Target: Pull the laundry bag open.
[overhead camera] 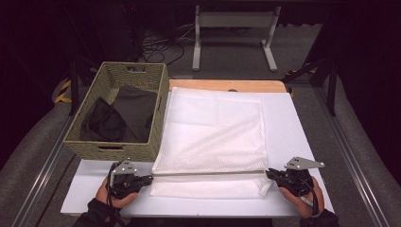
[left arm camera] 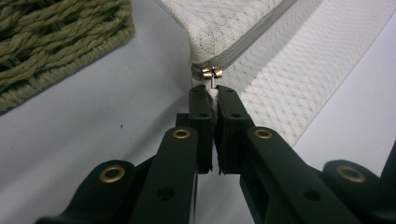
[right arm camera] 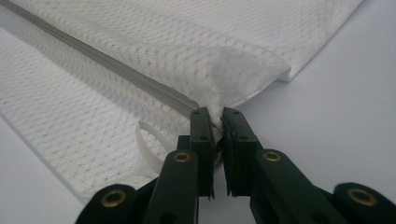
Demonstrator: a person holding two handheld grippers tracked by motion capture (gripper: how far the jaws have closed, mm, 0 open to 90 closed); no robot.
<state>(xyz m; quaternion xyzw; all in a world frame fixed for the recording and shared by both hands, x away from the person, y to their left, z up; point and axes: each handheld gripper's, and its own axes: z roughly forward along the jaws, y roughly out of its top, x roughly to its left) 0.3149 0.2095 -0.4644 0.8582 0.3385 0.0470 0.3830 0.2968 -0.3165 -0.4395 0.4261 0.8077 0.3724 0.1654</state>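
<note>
left tool (left arm camera: 212, 95) clenched on zipper pull (left arm camera: 213, 73) at lower left of mesh laundry bag (overhead camera: 213, 127) | right tool (right arm camera: 215, 116) clamps bag's lower-right corner | zipper (overhead camera: 210, 173) runs left-right between them, along counter (overhead camera: 293, 137) front edge | basket (overhead camera: 118, 111) upper left

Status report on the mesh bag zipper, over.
Left gripper shut on zipper pull. Right gripper shut on mesh bag corner at the zipper's far end. Zipper closed, taut between them. Wicker basket beside, apart, not in the way.
</note>
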